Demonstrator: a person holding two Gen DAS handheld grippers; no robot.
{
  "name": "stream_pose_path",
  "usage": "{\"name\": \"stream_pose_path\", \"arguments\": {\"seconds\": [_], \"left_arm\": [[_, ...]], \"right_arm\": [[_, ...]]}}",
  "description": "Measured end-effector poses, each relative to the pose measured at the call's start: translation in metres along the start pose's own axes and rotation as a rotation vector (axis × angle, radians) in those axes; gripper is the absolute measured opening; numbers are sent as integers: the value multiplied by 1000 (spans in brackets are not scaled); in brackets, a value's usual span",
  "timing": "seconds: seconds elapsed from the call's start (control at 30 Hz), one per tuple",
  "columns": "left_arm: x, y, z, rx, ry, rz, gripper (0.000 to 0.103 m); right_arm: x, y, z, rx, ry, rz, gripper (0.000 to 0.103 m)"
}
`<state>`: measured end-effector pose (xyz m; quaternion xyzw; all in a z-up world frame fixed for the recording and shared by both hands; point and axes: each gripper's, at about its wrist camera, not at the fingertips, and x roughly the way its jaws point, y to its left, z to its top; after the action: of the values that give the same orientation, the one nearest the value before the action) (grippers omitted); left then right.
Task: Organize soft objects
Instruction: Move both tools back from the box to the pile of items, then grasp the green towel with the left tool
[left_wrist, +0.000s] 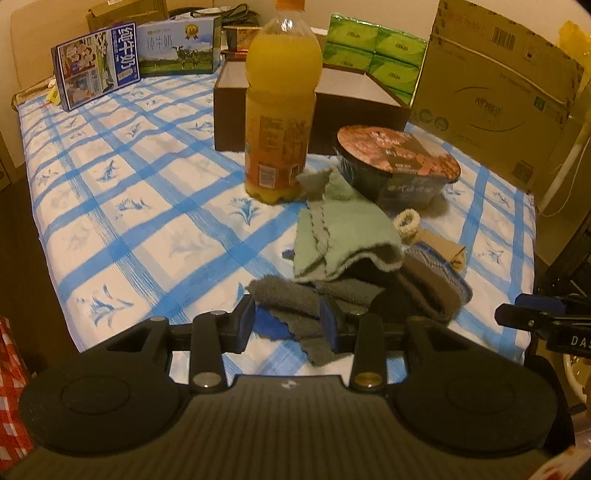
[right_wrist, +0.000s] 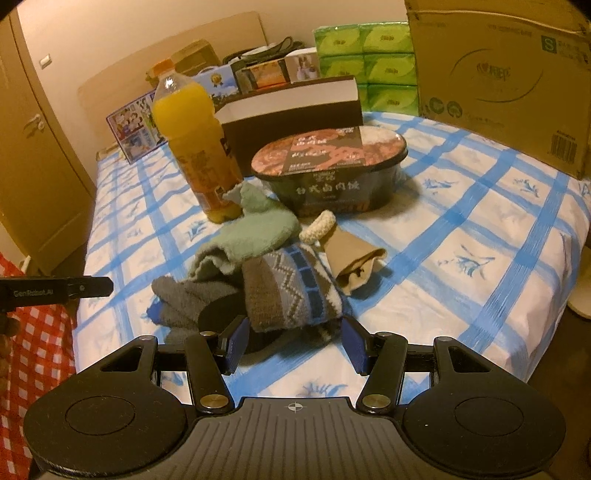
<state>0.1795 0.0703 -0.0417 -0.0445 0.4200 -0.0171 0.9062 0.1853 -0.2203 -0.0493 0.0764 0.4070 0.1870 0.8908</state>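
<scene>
A heap of soft things lies on the blue-checked bed cover: a light green cloth (left_wrist: 343, 236), a grey cloth (left_wrist: 291, 299) with a blue edge, a zigzag-patterned knit sock (right_wrist: 288, 291), and a cream hair tie (right_wrist: 319, 223). My left gripper (left_wrist: 288, 328) hovers open over the near end of the grey cloth, which shows between its blue pads. My right gripper (right_wrist: 295, 345) is open just in front of the patterned sock, whose end lies between the pads without being pinched. In the left wrist view the right gripper's finger (left_wrist: 517, 316) stays to the right of the heap.
An orange juice bottle (left_wrist: 280, 99) and an instant noodle bowl (left_wrist: 399, 162) stand right behind the heap. Further back are an open dark box (left_wrist: 354, 107), green tissue packs (left_wrist: 373, 55), a cardboard carton (left_wrist: 495, 92) and milk cartons (left_wrist: 99, 66). A beige card sleeve (right_wrist: 351, 258) lies beside the sock.
</scene>
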Motion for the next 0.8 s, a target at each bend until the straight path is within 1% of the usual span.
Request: {"name": "stream_pose_path", "arguments": {"seconds": [0.1,0.2,0.53,0.6,0.8], "left_arm": [[4,-3,-6,-6,13,-9,35],[8,-8,-11,4,22,-18,35],[22,-29,-20,107,7,-37,35],[27,-34,-20,136,3,-42,35],[44,-52,-16,276,-37,-42,35]], "right_arm": [[3,3,-4,-15,8,-1,55],[5,0,-6,4,11,1,55],[19,-6,-10,11,31,-18,55],[22,-9,-10,15,31,-22,55],[31,-24,0,43,15,-49,55]]}}
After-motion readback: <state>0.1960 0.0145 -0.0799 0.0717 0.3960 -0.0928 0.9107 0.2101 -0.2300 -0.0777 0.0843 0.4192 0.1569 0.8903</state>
